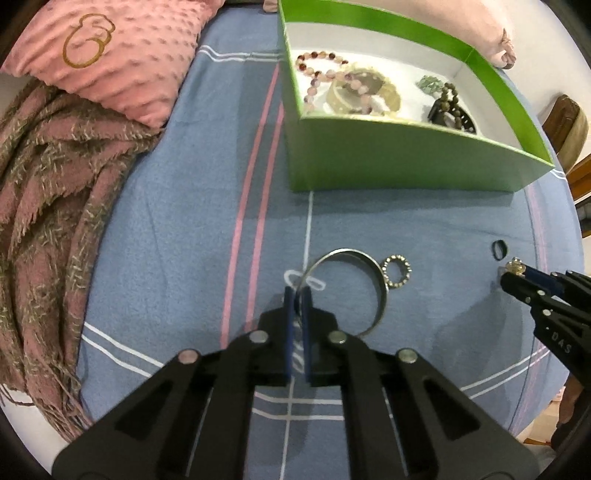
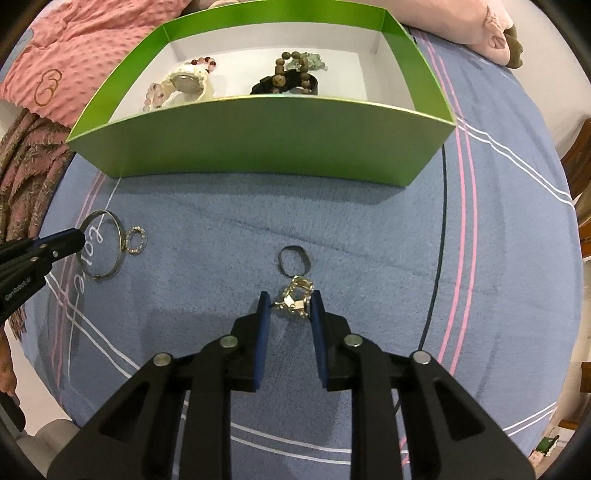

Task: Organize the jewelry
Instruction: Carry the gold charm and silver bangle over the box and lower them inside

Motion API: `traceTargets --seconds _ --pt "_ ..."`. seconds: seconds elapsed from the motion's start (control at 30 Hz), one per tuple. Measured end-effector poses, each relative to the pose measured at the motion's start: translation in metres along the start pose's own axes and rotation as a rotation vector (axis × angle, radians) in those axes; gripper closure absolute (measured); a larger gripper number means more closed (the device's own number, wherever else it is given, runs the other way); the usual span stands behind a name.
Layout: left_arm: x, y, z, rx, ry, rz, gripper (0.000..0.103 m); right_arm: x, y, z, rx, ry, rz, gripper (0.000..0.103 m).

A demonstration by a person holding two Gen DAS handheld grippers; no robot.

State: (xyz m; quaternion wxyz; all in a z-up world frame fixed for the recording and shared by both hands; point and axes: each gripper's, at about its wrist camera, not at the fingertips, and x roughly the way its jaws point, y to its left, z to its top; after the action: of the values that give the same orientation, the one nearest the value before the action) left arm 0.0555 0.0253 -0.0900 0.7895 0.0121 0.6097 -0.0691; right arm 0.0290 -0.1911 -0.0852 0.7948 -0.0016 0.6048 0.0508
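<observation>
A green box (image 1: 388,155) (image 2: 258,136) stands on the blue blanket and holds bead bracelets (image 1: 325,74), a watch (image 2: 186,83) and dark beads (image 2: 291,74). My left gripper (image 1: 299,291) (image 2: 79,238) is shut on the near rim of a silver bangle (image 1: 382,291) (image 2: 120,236). A small rhinestone ring (image 1: 397,271) (image 2: 136,240) touches the bangle's right side. My right gripper (image 2: 290,306) (image 1: 511,275) is partly open, its fingers on both sides of a gold piece (image 2: 297,295) (image 1: 515,266) on the blanket. A dark ring (image 2: 293,258) (image 1: 498,249) lies just beyond.
A pink dotted pillow (image 1: 110,55) (image 2: 55,55) and a fringed pink-brown throw (image 1: 48,206) lie at the left. Another pale pillow (image 2: 491,33) sits at the far right. The bed's edge curves round near both grippers.
</observation>
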Motion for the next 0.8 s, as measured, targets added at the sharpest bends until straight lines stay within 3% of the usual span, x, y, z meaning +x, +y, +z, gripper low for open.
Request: traceTargets --seconds 0.1,0.43,0.53,0.57,0.6,0.77,0.8 --pt "-0.012 0.003 -0.004 0.009 -0.013 -0.008 0.099 0.000 0.001 0.002 -0.001 0.004 0.001 0.082" --pt "0.001 0.002 -0.015 0.013 0.027 -0.016 0.099 0.006 0.002 0.005 -0.005 0.011 0.004 0.082" --pt "0.006 -0.005 -0.011 0.022 0.028 -0.017 0.087 0.007 0.000 0.007 -0.004 0.013 0.004 0.082" --pt "0.008 -0.009 -0.008 0.033 0.027 -0.015 0.075 0.008 -0.001 0.007 -0.003 0.014 0.004 0.082" --pt "0.007 -0.011 -0.007 0.041 0.023 -0.007 0.069 0.009 -0.001 0.008 -0.001 0.015 0.003 0.082" --pt "0.014 -0.023 -0.001 0.077 0.010 0.023 0.069 0.012 -0.002 0.009 0.004 0.020 0.002 0.082" --pt "0.015 -0.026 0.001 0.084 0.006 0.029 0.073 0.014 -0.001 0.009 0.004 0.020 0.003 0.082"
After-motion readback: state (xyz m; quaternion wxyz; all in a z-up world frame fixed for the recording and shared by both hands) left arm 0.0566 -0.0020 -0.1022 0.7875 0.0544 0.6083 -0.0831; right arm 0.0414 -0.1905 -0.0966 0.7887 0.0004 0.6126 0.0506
